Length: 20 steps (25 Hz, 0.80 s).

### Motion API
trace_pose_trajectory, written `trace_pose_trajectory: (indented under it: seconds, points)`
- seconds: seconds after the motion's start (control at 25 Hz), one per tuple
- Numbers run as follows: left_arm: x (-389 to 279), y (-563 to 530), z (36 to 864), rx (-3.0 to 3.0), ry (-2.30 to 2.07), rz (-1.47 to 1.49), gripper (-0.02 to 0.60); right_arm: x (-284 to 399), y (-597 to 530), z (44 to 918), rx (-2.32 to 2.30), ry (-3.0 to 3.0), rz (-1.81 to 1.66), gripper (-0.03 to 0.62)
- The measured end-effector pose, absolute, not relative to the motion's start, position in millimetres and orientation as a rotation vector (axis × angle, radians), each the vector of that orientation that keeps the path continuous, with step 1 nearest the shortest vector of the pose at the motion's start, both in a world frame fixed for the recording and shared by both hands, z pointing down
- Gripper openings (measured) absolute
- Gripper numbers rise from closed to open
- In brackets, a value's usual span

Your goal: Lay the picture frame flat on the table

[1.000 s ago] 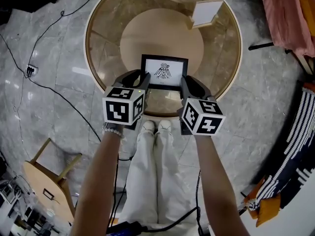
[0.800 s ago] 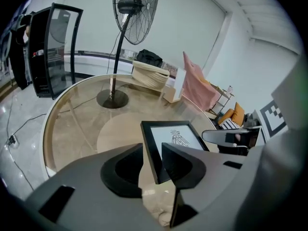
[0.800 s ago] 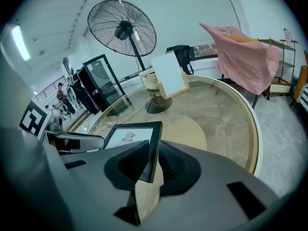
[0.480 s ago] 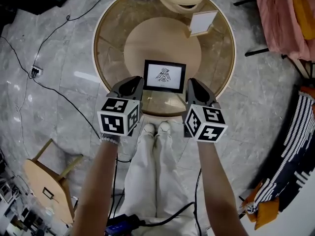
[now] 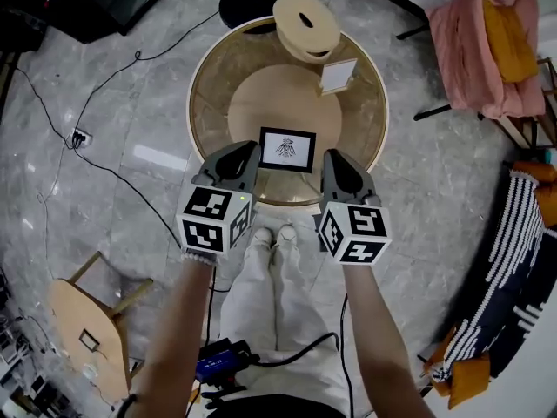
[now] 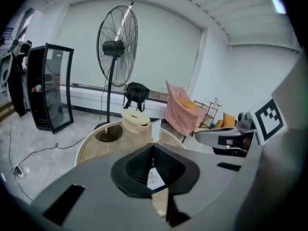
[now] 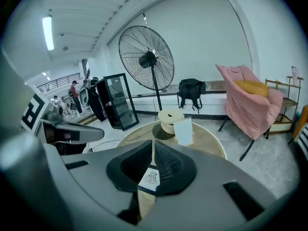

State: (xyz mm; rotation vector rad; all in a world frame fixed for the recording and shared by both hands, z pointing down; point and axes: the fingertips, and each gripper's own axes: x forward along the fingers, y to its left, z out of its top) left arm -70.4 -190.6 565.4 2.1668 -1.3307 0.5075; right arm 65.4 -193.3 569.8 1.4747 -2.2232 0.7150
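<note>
The black picture frame (image 5: 287, 149), with a bird drawing on white, lies flat on the round glass table (image 5: 202, 103), near its front edge. Both grippers hang above the table's front edge, clear of the frame. My left gripper (image 5: 249, 153) is to the frame's left and my right gripper (image 5: 329, 158) to its right. Both sets of jaws have just been closing, and their pads now meet with nothing between them. Below the left gripper (image 6: 153, 149) the frame (image 6: 154, 179) shows through a gap. The right gripper (image 7: 153, 148) view shows the frame (image 7: 150, 179) the same way.
A white card or small frame (image 5: 338, 76) stands at the table's back right, beside a round wooden piece (image 5: 305, 24) at the far rim. A fan base (image 5: 252, 3), a pink-draped chair (image 5: 487, 42), a wooden chair (image 5: 87, 320) and floor cables (image 5: 104, 159) surround the table.
Both grippers have lifted away from the frame's sides and now hang higher. The left jaws have closed. The frame stays flat on the table.
</note>
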Motion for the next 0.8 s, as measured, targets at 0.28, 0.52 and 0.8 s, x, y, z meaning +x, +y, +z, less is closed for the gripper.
trace_pose_trajectory:
  seconds: [0.28, 0.52, 0.8]
  points:
    - [-64, -183, 473, 2.313, -1.367, 0.490, 0.017, 59, -180, 489, 1.465, -2.303, 0.606, 0.043]
    - [-55, -174, 400, 2.411, -1.382, 0.394, 0.017, 67, -176, 429, 1.507, -2.373, 0.546, 0.043]
    - [-49, -154, 322, 2.501, -1.407, 0.286, 0.017, 74, -162, 360, 1.537, -2.460, 0.474, 0.043]
